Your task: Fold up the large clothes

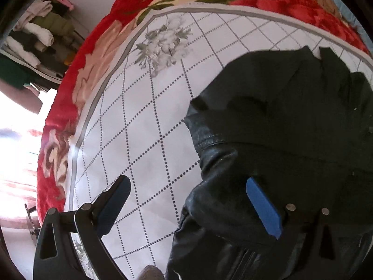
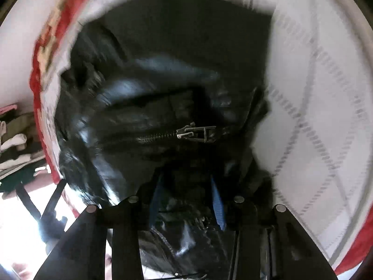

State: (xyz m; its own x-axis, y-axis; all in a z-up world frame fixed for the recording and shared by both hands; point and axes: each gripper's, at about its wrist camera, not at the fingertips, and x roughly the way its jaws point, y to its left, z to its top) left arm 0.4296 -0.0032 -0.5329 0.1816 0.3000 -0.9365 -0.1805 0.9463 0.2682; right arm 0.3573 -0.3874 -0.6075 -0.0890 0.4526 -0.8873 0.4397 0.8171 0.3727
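Presently the black leather jacket (image 1: 291,121) lies bunched on the bed's white quilted cover (image 1: 144,121), occupying the right half of the left wrist view and the centre of the right wrist view; its zip (image 2: 177,134) runs across mid-frame there, and a cuffed sleeve (image 1: 209,140) lies across the body, though whether as a deliberate fold cannot be told; the garment is a heap, not a flat packet, so the folding is judged early to midway, with squaring, further folds and smoothing outstanding.

Left claw (image 1: 193,207): jaws wide apart at the lower frame, one over bare cover, the other over the leather; nothing gripped.

Right claw (image 2: 186,200): jaws part-open at the lower centre, leather lying between them; that view is blurred, and no pinch is evident.

A red floral blanket (image 1: 77,81) borders the cover; stacked clothes (image 1: 39,35) sit at the upper left.
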